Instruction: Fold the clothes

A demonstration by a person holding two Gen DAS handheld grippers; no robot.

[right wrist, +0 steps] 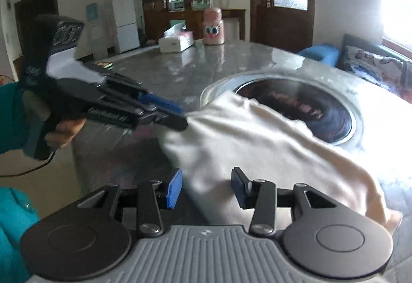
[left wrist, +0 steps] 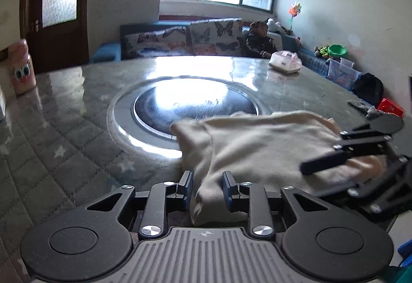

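A cream garment (left wrist: 257,143) lies bunched on the grey table (left wrist: 77,128), its far edge lapping over the round inset. My left gripper (left wrist: 207,185) is shut on a fold of the garment at its near corner. In the right wrist view the left gripper (right wrist: 180,119) pulls that corner of the garment (right wrist: 257,143) into a taut point. My right gripper (right wrist: 207,189) is open, and the cloth's near edge lies loosely between its blue pads (right wrist: 173,189). From the left wrist view the right gripper (left wrist: 324,150) reaches in from the right over the cloth.
A round dark inset with a metal ring (left wrist: 195,102) sits mid-table. On the table stand a pink jar (right wrist: 213,26), a tissue box (right wrist: 176,42) and a white bag (left wrist: 285,62). A person (left wrist: 258,40) sits on the sofa beyond. A hand (right wrist: 64,132) holds the left gripper.
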